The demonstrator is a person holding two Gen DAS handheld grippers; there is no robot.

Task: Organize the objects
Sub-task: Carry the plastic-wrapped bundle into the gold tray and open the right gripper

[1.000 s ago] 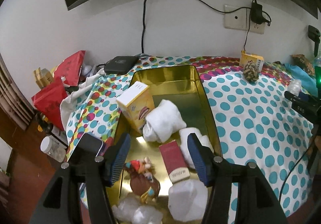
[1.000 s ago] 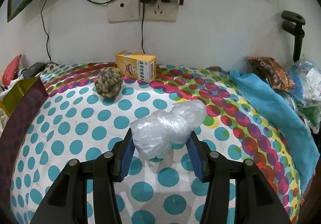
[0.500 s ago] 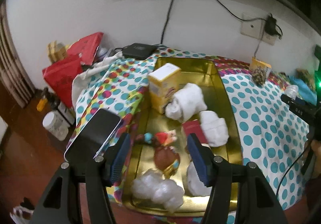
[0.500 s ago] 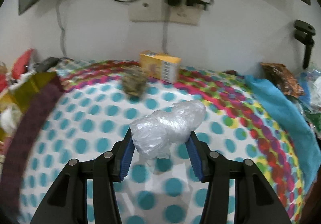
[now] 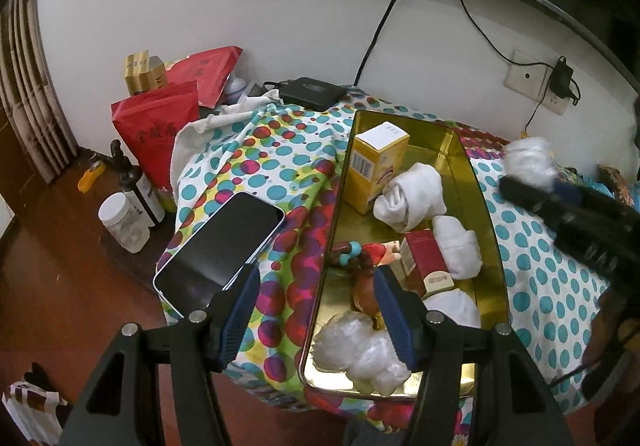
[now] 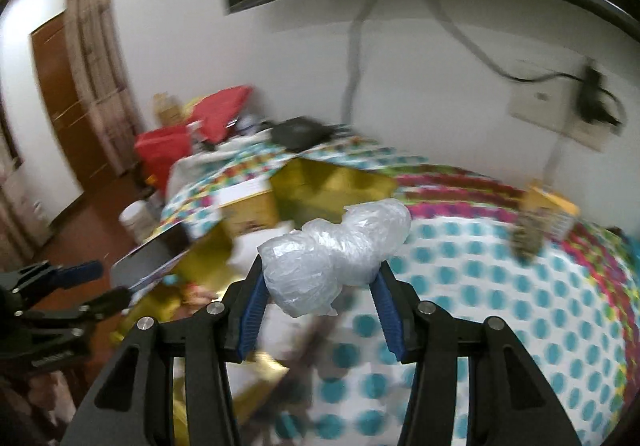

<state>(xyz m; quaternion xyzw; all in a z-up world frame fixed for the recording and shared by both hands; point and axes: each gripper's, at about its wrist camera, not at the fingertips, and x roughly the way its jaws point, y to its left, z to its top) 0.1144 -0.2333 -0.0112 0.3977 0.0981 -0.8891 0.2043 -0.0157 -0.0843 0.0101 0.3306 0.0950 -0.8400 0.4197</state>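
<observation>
A gold tin tray [image 5: 489, 214] lies on the dotted tablecloth. It holds a yellow box [image 5: 374, 166], rolled white cloths [image 5: 412, 194], a red box [image 5: 426, 266], a small doll [image 5: 364, 266] and a crumpled plastic bundle [image 5: 360, 350]. My left gripper [image 5: 316, 312] hovers open over the tray's near left rim, nothing between its fingers. My right gripper [image 6: 320, 286] is shut on another clear plastic bundle [image 6: 336, 250], held in the air above the cloth beside the tray [image 6: 332, 182]. The left wrist view shows that bundle [image 5: 524, 158] at the right.
A phone [image 5: 222, 246] lies on the cloth left of the tray. Red bags [image 5: 160, 126], a dark bottle [image 5: 136, 186] and a white jar [image 5: 124, 222] crowd the left edge. A black box [image 5: 312, 92] sits by the wall. A yellow box [image 6: 556, 206] and woven ball [image 6: 528, 238] lie far right.
My right gripper has swung left and upward with the plastic bundle, from the open cloth towards the tray. My left gripper has drifted back and left, bringing the phone into view.
</observation>
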